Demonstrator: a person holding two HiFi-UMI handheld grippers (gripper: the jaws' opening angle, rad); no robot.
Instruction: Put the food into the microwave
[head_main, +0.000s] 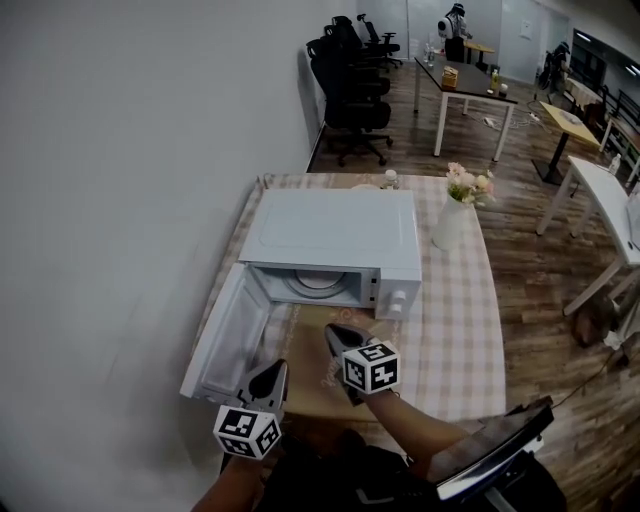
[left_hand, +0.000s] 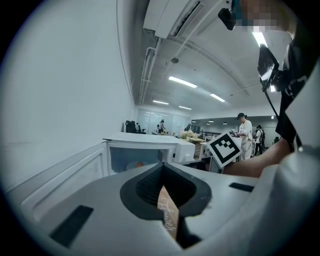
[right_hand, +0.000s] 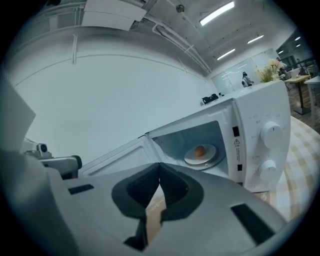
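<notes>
A table covered with a beige-and-white checked cloth is seen from above, and a white box-shaped microwave oven is placed on it. Its white door is swung fully open to the left. A white vase with pale flowers stands just beside the oven, at its right. A flat brown mat is laid on the cloth in front of the oven, and both tongs are held over it, pointed toward the open cavity. The left gripper is closed on a thin pinkish-brown paper wrapper with script lettering. The right gripper is closed too, and a brown paper edge, apparently of the same wrapper, is pinched between its jaws. Inside the oven a round white plate is set, and the small round orange-brown food lies on its middle.
</notes>
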